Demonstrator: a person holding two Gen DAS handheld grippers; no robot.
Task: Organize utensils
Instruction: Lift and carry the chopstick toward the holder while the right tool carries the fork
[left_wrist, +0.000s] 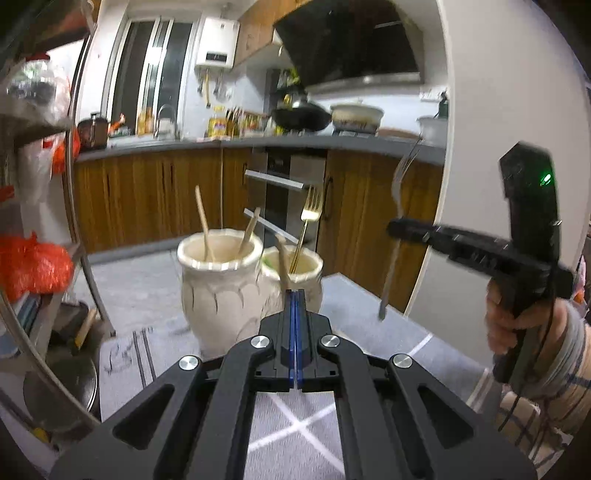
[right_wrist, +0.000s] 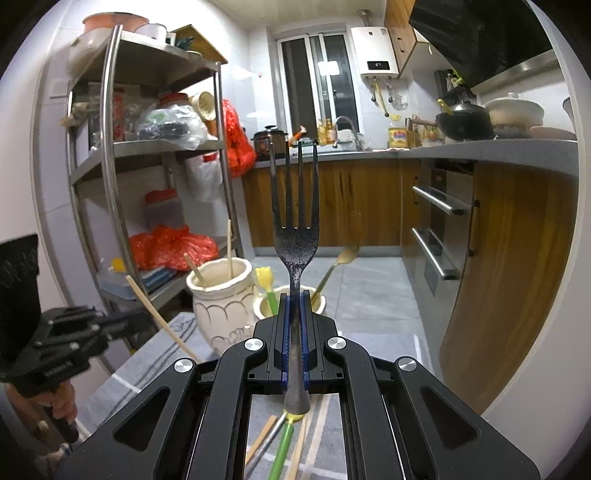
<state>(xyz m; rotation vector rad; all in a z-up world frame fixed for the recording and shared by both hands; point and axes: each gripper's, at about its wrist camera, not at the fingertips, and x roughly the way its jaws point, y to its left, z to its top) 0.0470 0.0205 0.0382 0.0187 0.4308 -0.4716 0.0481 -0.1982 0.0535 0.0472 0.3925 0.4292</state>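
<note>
My right gripper (right_wrist: 294, 295) is shut on a silver fork (right_wrist: 295, 225), held upright with tines up; it also shows in the left wrist view (left_wrist: 397, 229), raised to the right of the jars. My left gripper (left_wrist: 294, 293) is shut on a wooden chopstick (left_wrist: 282, 264), which shows in the right wrist view (right_wrist: 162, 321) sticking up at a slant. A tall cream jar (left_wrist: 218, 288) holds two wooden chopsticks. A shorter cream jar (left_wrist: 306, 273) behind it holds a gold fork (left_wrist: 308, 218). In the right wrist view the tall jar (right_wrist: 221, 306) and short jar (right_wrist: 288, 302) stand ahead.
Loose utensils (right_wrist: 284, 439) lie on the grey cloth (left_wrist: 354, 306) under my right gripper. A metal shelf rack (right_wrist: 147, 147) stands at the left. Wooden kitchen cabinets (left_wrist: 155, 195) and an oven (left_wrist: 284, 192) are behind.
</note>
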